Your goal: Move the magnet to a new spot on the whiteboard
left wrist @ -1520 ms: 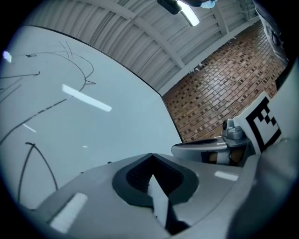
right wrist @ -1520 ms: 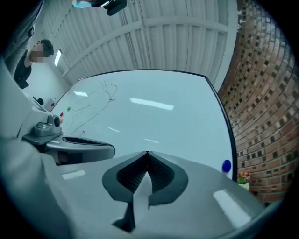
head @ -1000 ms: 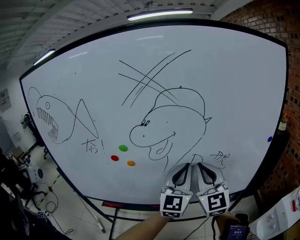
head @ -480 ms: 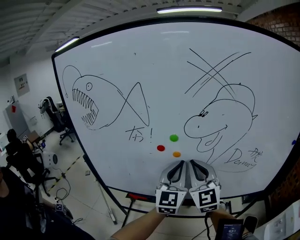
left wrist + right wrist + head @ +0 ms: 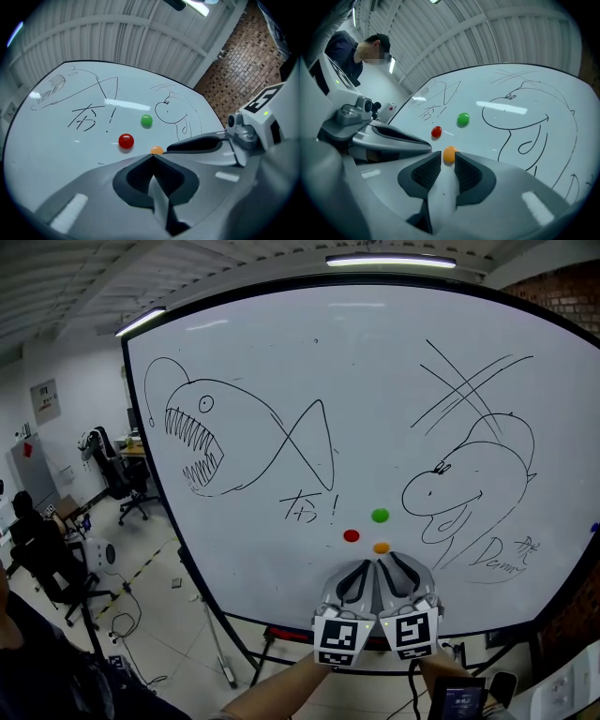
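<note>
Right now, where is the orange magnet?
In the head view the orange magnet sits low on the whiteboard, under the green magnet, right of the red magnet, between the tips of the right gripper, whose jaws have just been opening.

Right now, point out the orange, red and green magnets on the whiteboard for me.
orange magnet (image 5: 449, 154), right gripper view, centre of its dome.
red magnet (image 5: 436, 132), right gripper view, centre of its dome.
green magnet (image 5: 380, 516), head view, centre of its face.

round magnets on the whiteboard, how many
3: red round magnet leftmost, green round magnet highest, orange round magnet lowest; more may be hidden beyond the picture's right edge.
</note>
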`<state>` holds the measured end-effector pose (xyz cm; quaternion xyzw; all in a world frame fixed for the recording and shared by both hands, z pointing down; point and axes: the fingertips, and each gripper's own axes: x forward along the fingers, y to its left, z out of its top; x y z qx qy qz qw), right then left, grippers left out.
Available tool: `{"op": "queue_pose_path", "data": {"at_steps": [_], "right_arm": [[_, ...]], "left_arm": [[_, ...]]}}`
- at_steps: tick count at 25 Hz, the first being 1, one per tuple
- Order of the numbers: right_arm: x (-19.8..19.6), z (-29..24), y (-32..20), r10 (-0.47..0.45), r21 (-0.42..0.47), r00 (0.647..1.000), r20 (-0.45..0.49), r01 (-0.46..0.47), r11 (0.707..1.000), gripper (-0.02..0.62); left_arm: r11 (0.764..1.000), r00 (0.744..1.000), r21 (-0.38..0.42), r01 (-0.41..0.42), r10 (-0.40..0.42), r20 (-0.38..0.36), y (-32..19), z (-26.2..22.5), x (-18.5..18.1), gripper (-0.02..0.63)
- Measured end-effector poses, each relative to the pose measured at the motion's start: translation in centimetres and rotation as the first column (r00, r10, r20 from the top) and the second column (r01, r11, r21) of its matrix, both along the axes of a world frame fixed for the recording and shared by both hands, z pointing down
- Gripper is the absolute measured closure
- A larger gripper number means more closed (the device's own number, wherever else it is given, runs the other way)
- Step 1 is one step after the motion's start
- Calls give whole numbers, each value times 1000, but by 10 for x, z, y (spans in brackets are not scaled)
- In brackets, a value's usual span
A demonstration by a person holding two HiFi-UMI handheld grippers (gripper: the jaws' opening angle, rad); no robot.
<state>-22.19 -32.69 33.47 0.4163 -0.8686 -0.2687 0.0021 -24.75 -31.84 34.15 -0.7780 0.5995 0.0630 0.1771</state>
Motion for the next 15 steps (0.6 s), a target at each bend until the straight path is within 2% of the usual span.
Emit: {"op": "queue_pose_path", "data": {"at_steps": [6,9,12,15], "right_arm": [[-9,-1,-6,84,57,995,-54,-81,995,439],[-12,-1,-14,143,82,986,-87,-136,987,433],[-11,-1,-18,201,115,975,-98,-190,975,466],[-11,-2,-17,218,125,970,-105,-204,971,469]], "left_arm": [[1000,1000,-7,-13,13,-1,5,2,-11,607],[1000,1000,-9,-15,16,2,7,1,-17,607],[1000,1000,-10,-20,20,2,8,1,-21,607],[1000,1000,-10,-24,24,4,8,1,-24,607]]}}
